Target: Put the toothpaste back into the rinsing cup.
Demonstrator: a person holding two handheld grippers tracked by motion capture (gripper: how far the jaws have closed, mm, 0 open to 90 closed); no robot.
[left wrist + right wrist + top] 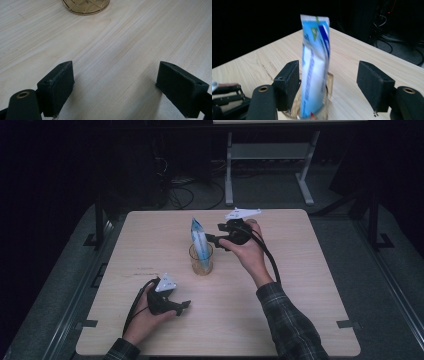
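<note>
A blue and white tube (199, 242) stands upright in a clear amber-tinted glass (201, 263) near the middle of the wooden table (300, 295). My right gripper (212, 240) hovers just right of the tube's upper half, jaws pointing left at it. In the right gripper view the tube (315, 62) rises from the glass (330, 81) between the wide-apart jaws of that gripper (329, 83), and neither pad presses on it. My left gripper (183, 308) lies low over the table at the front left, open and empty (115, 90), with the glass base (85, 6) ahead of it.
Bare wood lies all around the glass. Behind the table, on a dark floor, are a white metal frame (230, 170) and loose cables (180, 195). The left gripper (227, 98) appears at the lower left of the right gripper view.
</note>
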